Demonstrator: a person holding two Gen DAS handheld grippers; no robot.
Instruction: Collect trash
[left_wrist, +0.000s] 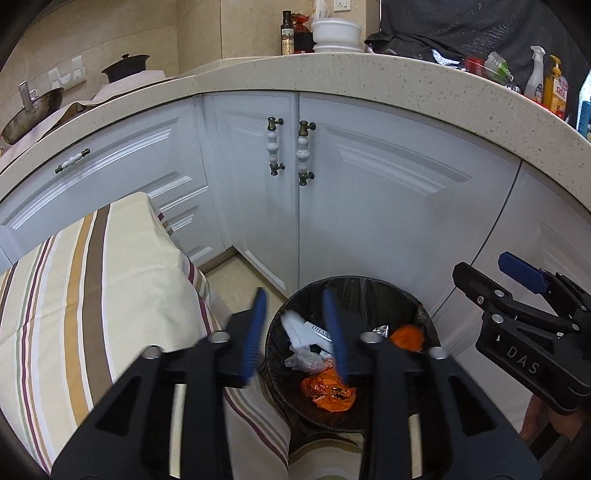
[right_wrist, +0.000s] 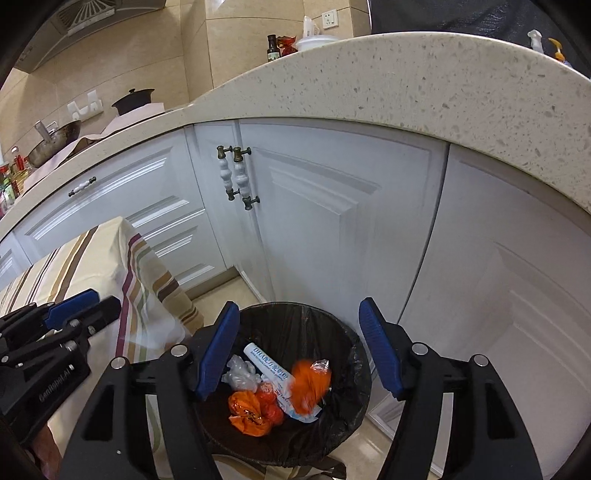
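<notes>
A round bin with a black liner (left_wrist: 424, 314) (right_wrist: 343, 332) stands on the floor by the white cabinets. Inside lie an orange wrapper (left_wrist: 328, 391) (right_wrist: 251, 410), a white tube carton (right_wrist: 269, 365) (left_wrist: 317, 332) and clear plastic (right_wrist: 240, 374). A blurred orange piece (right_wrist: 308, 387) (left_wrist: 406, 338) is in mid-air or just landing inside the bin, below my right gripper. My right gripper (right_wrist: 299, 350) is open and empty above the bin; it also shows in the left wrist view (left_wrist: 495, 277). My left gripper (left_wrist: 295, 332) is open and empty over the bin's left rim; it also shows in the right wrist view (right_wrist: 92, 302).
A table with a striped cream cloth (left_wrist: 110, 295) (right_wrist: 92, 258) stands close to the left of the bin. White cabinet doors (left_wrist: 369, 203) and a speckled countertop edge (left_wrist: 332, 70) are behind it. Bottles (left_wrist: 554, 88) and bowls (left_wrist: 336, 33) stand on the counter.
</notes>
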